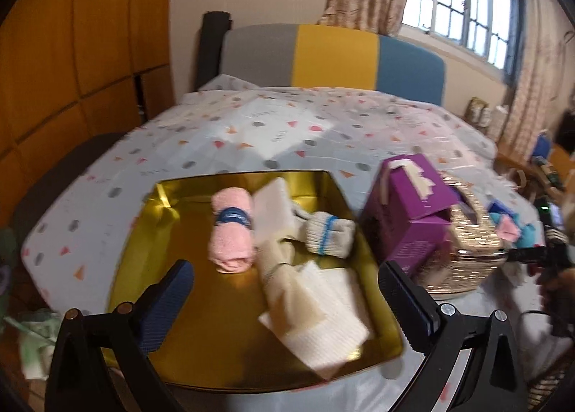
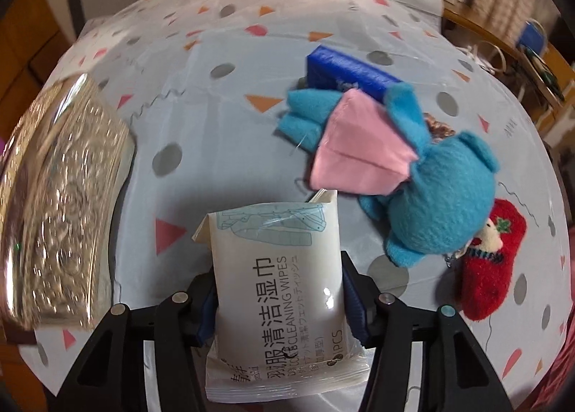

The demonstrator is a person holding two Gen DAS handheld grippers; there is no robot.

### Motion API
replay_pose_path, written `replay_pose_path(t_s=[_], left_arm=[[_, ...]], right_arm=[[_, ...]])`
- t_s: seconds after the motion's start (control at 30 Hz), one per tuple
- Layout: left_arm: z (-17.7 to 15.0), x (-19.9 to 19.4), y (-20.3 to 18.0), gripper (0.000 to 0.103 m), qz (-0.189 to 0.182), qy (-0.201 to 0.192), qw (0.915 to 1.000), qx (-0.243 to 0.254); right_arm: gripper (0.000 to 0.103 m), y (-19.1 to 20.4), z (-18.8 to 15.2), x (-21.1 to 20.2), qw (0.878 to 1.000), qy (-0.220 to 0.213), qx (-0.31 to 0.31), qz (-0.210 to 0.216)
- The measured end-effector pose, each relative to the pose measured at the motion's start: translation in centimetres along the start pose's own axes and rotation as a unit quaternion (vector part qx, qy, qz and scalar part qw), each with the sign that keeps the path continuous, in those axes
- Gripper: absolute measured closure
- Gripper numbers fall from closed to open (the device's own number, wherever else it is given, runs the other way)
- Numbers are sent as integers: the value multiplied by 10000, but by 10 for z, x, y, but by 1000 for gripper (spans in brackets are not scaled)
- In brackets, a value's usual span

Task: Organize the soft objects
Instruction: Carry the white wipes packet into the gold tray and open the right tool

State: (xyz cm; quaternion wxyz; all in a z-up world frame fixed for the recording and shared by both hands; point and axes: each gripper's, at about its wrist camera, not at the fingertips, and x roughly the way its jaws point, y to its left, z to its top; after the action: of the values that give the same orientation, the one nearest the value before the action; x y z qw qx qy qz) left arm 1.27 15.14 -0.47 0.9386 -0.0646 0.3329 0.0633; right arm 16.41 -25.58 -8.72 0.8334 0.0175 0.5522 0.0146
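Jaws on the right gripper [image 2: 276,298] were clamped on a cleaning wipes packet [image 2: 278,289] above the bed sheet [image 2: 215,117], near a blue plush toy [image 2: 431,189] and red sock toy [image 2: 488,261], left gripper [image 1: 284,293] gaped wide and empty over the gold tin [image 1: 215,322] holding a pink rolled towel [image 1: 231,232], white cloths [image 1: 323,315], purple box [image 1: 409,210] beside it

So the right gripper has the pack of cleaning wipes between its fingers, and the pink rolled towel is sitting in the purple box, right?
Not quite. The right gripper does have the pack of cleaning wipes between its fingers, but the pink rolled towel is lying in the gold tray, not in the purple box, which stands beside the tray. The left wrist view shows it.
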Motion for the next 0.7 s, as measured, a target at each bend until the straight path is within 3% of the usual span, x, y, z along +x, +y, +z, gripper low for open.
replay_pose_path(t_s=[0.1, 0.33, 0.7], left_arm=[[1, -1, -2, 0, -137, 23, 9999, -31], [1, -4, -1, 0, 95, 44, 9999, -14], [-4, 3, 16, 0, 315, 210, 9991, -167]], right_arm=[[46, -4, 4, -8, 9994, -136, 304, 72], [46, 9, 25, -47, 9941, -776, 601, 464], [46, 104, 66, -126, 9773, -1743, -180, 1190]])
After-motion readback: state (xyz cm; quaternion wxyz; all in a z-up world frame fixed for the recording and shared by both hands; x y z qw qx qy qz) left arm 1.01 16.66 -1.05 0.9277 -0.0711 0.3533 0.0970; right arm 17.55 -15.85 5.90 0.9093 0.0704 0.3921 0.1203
